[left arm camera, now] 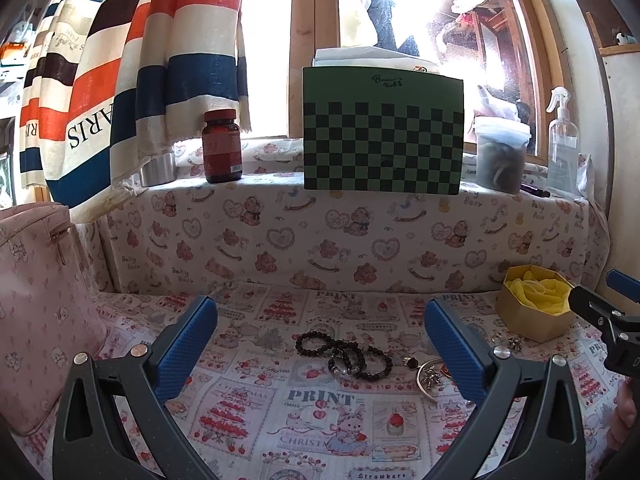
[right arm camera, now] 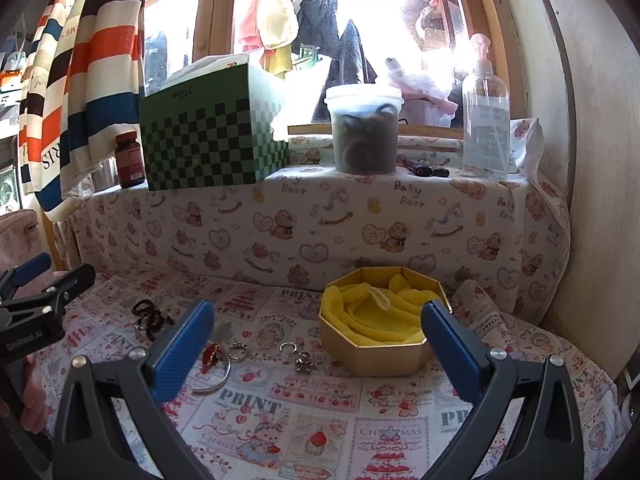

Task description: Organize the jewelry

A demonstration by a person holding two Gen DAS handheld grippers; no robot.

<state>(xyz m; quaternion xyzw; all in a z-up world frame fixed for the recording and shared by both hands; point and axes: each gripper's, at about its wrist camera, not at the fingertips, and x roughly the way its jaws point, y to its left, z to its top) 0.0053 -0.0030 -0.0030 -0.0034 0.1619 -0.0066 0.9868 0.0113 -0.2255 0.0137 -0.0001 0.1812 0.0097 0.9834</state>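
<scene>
Jewelry sits untouched on the cloth: beads (left arm camera: pixel 344 356), bangle (right arm camera: pixel 218 376) and rings (right arm camera: pixel 239 351) lie mid-surface, the yellow-lined box (right arm camera: pixel 380 356) near its back right corner looks empty, and both the left gripper (left arm camera: pixel 320 344) and right gripper (right arm camera: pixel 320 344) are spread, holding nothing.

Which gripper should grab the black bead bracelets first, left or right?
Left. The bracelets lie on the cloth right between the open left gripper fingers. From the open right gripper they sit far off to its left, with the box ahead instead.
</scene>
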